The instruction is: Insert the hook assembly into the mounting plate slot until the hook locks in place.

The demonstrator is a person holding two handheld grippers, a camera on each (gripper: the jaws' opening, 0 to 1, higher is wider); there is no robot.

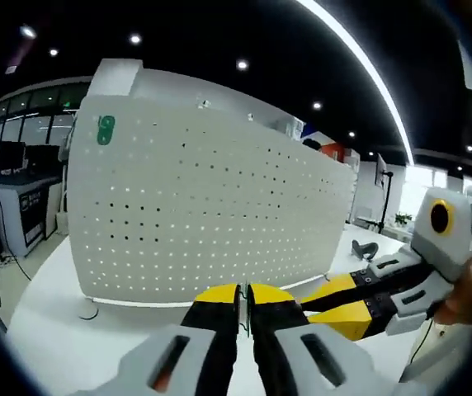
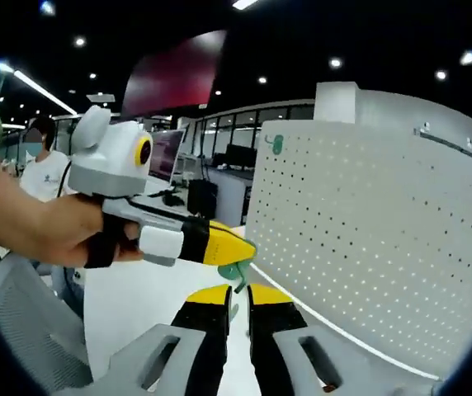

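Note:
A white perforated mounting plate (image 1: 203, 214) stands upright on the white table (image 1: 54, 322), and it also appears as the mounting plate (image 2: 368, 247) in the right gripper view. One green hook (image 1: 106, 129) sits in its upper corner, seen again as the mounted hook (image 2: 276, 144). My right gripper (image 2: 240, 293) is shut on a second green hook (image 2: 234, 272) that sticks up from its jaws, just short of the plate's lower corner. The left gripper (image 2: 232, 246), held by a hand (image 2: 54, 231), has its tip right above that hook. In its own view the left gripper (image 1: 244, 295) is shut with nothing visible between the jaws. The right gripper (image 1: 360, 305) comes in beside it.
A grey mesh chair (image 2: 30, 322) stands at the near left. A seated person (image 2: 46, 177) and desks with monitors (image 2: 219, 165) are behind. Office desks (image 1: 21, 190) stand left of the plate, with a small dark object (image 1: 366, 247) on the table beyond it.

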